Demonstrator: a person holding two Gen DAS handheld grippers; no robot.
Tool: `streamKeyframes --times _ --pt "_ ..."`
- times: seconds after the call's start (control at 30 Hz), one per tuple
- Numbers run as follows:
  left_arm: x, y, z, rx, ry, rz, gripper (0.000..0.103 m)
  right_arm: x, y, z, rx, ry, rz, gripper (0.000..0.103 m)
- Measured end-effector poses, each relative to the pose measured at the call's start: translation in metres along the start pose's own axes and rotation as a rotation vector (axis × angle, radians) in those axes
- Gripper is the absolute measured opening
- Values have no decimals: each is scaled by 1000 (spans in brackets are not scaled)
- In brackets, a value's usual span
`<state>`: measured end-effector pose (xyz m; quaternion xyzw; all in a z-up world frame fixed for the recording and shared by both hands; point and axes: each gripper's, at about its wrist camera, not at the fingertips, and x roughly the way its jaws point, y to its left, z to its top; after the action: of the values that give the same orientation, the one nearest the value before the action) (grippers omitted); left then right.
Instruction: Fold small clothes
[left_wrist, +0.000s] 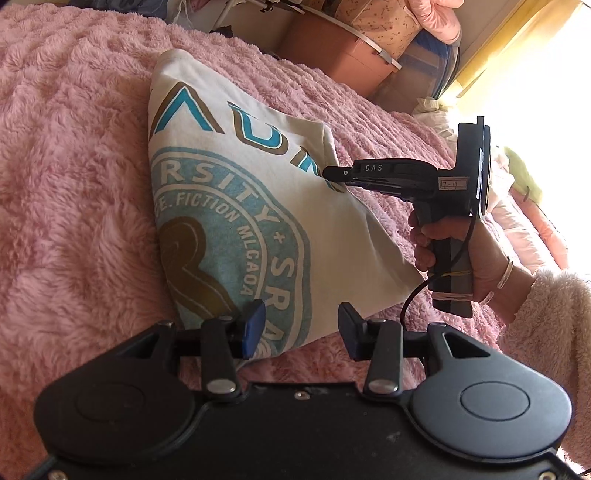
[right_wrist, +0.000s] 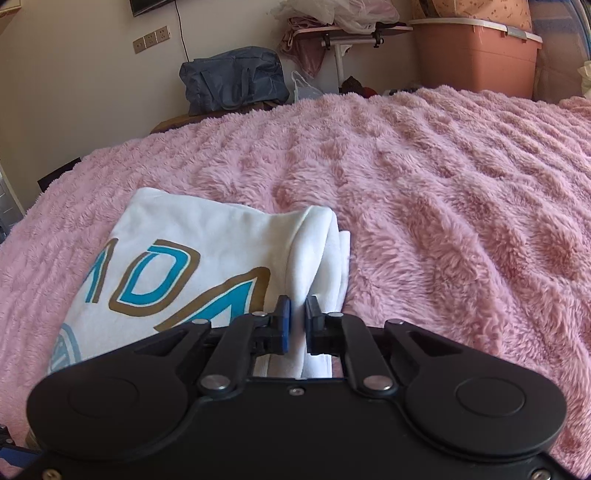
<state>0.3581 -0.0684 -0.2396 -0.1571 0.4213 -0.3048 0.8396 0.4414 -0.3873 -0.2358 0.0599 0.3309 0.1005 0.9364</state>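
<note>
Your right gripper (right_wrist: 297, 319) is pinched on the white T-shirt's (left_wrist: 236, 206) folded edge while the left gripper (left_wrist: 301, 325) gapes empty, so lifting one-handed could drag the fold open

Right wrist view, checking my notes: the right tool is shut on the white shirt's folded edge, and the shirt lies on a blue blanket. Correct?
Not quite. The blanket is pink, not blue, as the right wrist view shows. The rest stands: the right tool is shut on the folded edge of the white shirt.
</note>
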Motion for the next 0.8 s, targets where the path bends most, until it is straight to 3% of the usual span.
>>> streamKeyframes --times 0.1,0.2,0.33,0.43,0.63,0.7,0.73,0.8 --pt "-8 2 -2 -25 -11 -22 45 6 -3 -9 24 1 14 7" --pt "-22 4 -4 -50 -20 -38 45 -13 -6 -8 39 -42 44 24" --pt "-36 6 -9 -38 -27 -23 45 -58 -11 -14 18 -76 127 25" --pt "-36 7 -13 -36 -16 -7 45 -87 -5 -30 -64 -47 128 25" --pt "-26 11 -17 -58 2 20 45 -91 -1 -61 -110 65 128 25" --pt "-24 11 -17 -74 2 26 46 -85 -3 -66 -97 85 129 19" --pt "-24 9 -17 -78 4 32 46 -84 -3 -69 -86 86 128 9" --pt "-23 4 -15 -74 6 47 46 -85 -6 -69 -57 87 139 5"
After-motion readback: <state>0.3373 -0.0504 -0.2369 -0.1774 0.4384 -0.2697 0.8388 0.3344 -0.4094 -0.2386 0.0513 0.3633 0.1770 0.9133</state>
